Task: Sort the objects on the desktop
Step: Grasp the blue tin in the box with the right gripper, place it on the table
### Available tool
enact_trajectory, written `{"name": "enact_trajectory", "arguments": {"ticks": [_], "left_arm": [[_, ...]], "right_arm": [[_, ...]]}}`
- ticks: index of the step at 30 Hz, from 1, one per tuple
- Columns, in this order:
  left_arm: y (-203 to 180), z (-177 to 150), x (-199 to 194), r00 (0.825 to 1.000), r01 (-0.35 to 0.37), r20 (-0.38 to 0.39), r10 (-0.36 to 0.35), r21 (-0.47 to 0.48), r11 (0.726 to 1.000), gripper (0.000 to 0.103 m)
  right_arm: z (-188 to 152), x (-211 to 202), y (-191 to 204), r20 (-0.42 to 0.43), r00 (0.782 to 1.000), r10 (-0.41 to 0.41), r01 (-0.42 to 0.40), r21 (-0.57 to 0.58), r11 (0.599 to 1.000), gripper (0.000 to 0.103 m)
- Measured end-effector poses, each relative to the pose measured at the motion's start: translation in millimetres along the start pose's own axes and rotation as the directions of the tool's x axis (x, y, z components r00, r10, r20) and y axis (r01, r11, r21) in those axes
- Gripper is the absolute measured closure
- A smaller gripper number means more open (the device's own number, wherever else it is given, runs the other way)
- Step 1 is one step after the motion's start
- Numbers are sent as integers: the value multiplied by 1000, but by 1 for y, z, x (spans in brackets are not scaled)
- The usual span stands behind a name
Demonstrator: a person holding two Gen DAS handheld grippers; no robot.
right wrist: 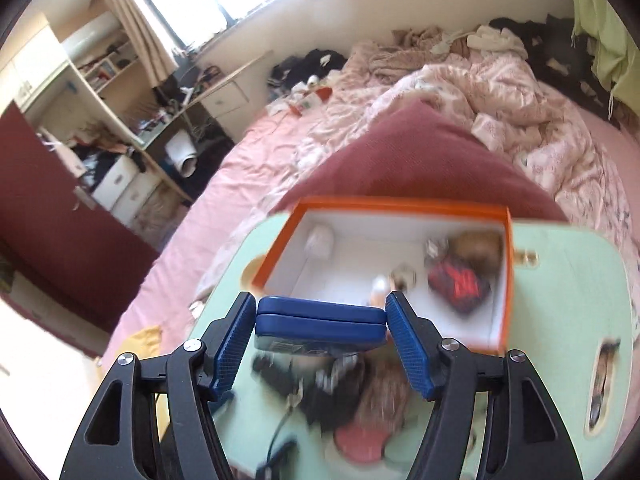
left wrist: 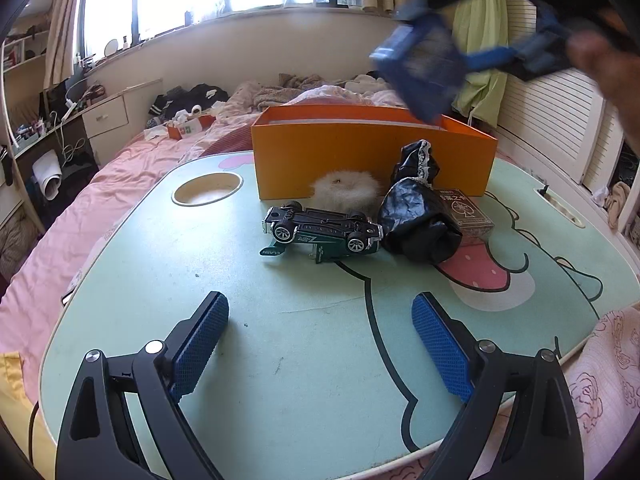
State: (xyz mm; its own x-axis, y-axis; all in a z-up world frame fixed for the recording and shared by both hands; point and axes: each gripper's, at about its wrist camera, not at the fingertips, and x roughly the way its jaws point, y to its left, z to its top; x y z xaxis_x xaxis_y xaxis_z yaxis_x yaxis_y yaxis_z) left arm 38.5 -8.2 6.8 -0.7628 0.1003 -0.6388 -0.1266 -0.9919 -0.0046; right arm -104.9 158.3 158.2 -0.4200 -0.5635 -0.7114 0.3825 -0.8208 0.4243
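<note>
My right gripper point(right wrist: 321, 322) is shut on a flat blue case point(right wrist: 320, 328) and holds it in the air above the near edge of the orange box point(right wrist: 404, 202). In the left wrist view the blue case point(left wrist: 420, 68) shows blurred above the orange box point(left wrist: 340, 152). The box holds a red-and-black item point(right wrist: 456, 286), a brown fluffy item point(right wrist: 480, 248) and a small white item point(right wrist: 320, 240). My left gripper point(left wrist: 320, 336) is open and empty low over the green table point(left wrist: 200, 280). A toy car point(left wrist: 320, 232) lies upside down in front of the box.
A white fluffy ring point(left wrist: 346, 192), a crumpled black bag point(left wrist: 416, 220) and a deck of cards point(left wrist: 466, 214) lie by the box. A round cup recess point(left wrist: 207, 189) is at the table's far left. The table stands on a pink bed point(left wrist: 60, 232).
</note>
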Motion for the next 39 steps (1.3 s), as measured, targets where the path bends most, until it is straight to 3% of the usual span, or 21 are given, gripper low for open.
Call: {"name": "enact_trajectory", "arguments": {"ticks": [3, 9, 12, 21, 27, 32, 36, 39], "left_arm": [[0, 0, 0, 1000, 1, 0, -1, 0, 1000, 10], [1, 0, -1, 1000, 1, 0, -1, 1, 1000, 10], [1, 1, -1, 1000, 2, -1, -2, 1, 1000, 10], [18, -2, -8, 999, 33, 44, -30, -79, 996, 10], [18, -3, -9, 998, 33, 47, -30, -79, 996, 10], [22, -2, -10, 998, 41, 46, -37, -99, 994, 10], [28, 6, -9, 997, 68, 31, -65, -122, 990, 10], [35, 26, -12, 995, 94, 36, -90, -145, 985, 10]], "right_arm": [[-32, -11, -12, -76, 997, 16, -15, 13, 1000, 36], [-78, 11, -34, -197, 979, 52, -37, 80, 996, 36], [-84, 18, -34, -183, 979, 92, -76, 92, 993, 36], [-80, 53, -15, -134, 991, -10, 9, -4, 1000, 35], [-90, 25, -26, -21, 994, 106, -105, 66, 992, 24], [-120, 0, -36, 23, 994, -107, 108, -32, 994, 24], [-151, 1, -37, -16, 987, -162, 159, -115, 981, 23], [-164, 3, -31, 4, 984, -181, 179, -164, 970, 16]]}}
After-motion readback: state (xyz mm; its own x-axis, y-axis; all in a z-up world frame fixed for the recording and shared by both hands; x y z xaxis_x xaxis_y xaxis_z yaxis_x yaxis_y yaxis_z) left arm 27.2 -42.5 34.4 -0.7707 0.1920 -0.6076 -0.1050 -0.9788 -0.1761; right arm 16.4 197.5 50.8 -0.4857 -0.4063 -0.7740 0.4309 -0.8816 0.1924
